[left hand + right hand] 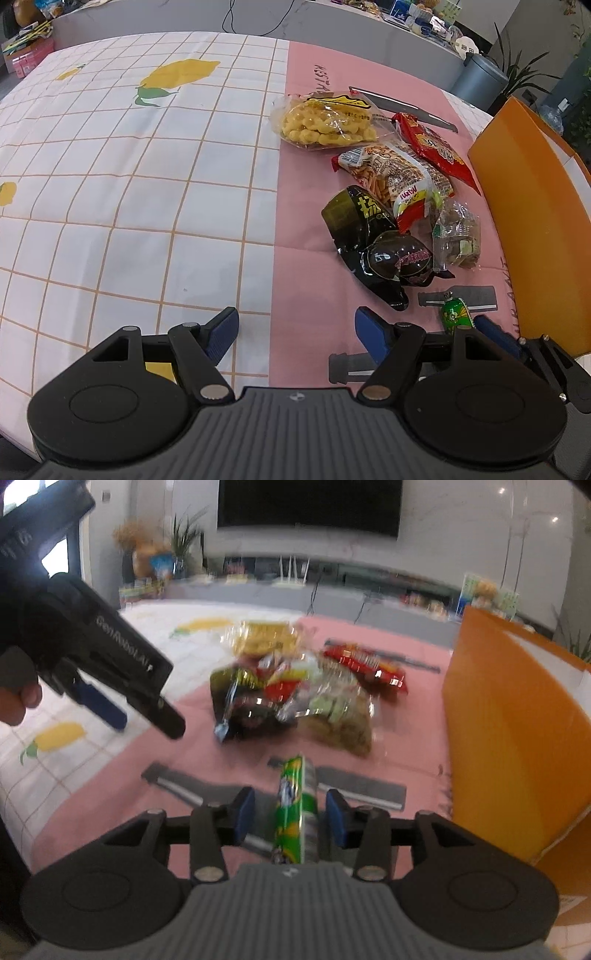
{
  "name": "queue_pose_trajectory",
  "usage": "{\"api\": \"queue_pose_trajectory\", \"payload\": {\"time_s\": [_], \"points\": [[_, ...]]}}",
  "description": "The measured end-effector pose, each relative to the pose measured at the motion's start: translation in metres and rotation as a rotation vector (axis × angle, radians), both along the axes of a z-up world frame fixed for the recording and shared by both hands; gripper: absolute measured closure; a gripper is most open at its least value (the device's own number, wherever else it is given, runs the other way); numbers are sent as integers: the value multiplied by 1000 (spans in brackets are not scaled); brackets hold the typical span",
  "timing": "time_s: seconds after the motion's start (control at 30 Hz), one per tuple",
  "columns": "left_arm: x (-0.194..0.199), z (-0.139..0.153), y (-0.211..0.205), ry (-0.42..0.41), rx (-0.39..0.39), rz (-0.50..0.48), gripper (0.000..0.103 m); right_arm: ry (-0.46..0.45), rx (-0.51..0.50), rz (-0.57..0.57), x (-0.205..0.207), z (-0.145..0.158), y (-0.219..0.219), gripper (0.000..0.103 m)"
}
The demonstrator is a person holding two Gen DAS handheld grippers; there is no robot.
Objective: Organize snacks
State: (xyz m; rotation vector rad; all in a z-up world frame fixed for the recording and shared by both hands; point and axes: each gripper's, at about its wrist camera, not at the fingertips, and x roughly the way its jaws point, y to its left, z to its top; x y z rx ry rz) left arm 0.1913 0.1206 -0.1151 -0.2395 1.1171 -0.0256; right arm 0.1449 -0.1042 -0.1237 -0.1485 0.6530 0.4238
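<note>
A slim green snack packet lies lengthwise between the blue pads of my right gripper. There is a gap on each side, so the jaws are open around it. The left wrist view shows the same green packet on the pink cloth. My left gripper is open and empty over the cloth, left of the pile. The pile holds a yellow puffs bag, a red packet, a black packet and a clear bag.
An orange box stands upright at the right edge of the table, close to the pile. The tablecloth is white checked on the left and pink on the right. Behind the table runs a grey counter with clutter.
</note>
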Motion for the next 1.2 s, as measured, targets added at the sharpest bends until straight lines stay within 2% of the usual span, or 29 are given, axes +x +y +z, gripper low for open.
{"api": "queue_pose_trajectory", "payload": {"time_s": [0.1, 0.27, 0.3, 0.33, 0.37, 0.47, 0.57, 0.67, 0.73, 0.8, 0.9, 1.0, 1.13, 1.2], "points": [[-1, 0, 2, -1, -5, 4, 19, -30, 43, -23, -3, -7, -4, 54], [-1, 1, 7, 2, -24, 28, 19, -61, 50, -46, -12, -10, -1, 57], [-1, 1, 8, 2, -27, 31, 19, -70, 47, -40, -13, -10, 0, 60], [-1, 2, 8, 2, -29, 33, 19, -80, 37, -31, -15, -10, 2, 73], [-2, 2, 9, 1, -30, 34, 19, -90, 20, -25, -17, -10, 5, 82], [-2, 2, 8, -1, -30, 32, 19, -125, -25, -18, -22, -10, 12, 82], [-3, 3, 7, -11, -31, 28, 19, -122, -27, -17, -22, -9, 12, 83], [-4, 7, 4, -36, -35, 16, 19, -167, -107, 14, -28, -8, 22, 83], [-4, 9, 2, -54, -45, 8, 19, -176, -125, 34, -31, -6, 27, 83], [-2, 9, 0, -65, -74, 7, 19, -191, -133, 42, -33, -2, 30, 83], [5, 5, 0, -73, -162, 8, 19, -201, -131, 37, -32, 5, 32, 83], [12, 5, -2, -125, -206, 34, 19, -193, -120, -1, -30, 9, 29, 83], [27, 2, -9, -130, -192, 67, 19, -184, -100, -21, -28, 11, 23, 83], [30, -1, -14, -120, -208, 40, 18, -179, -90, -15, -30, 11, 22, 83]]}}
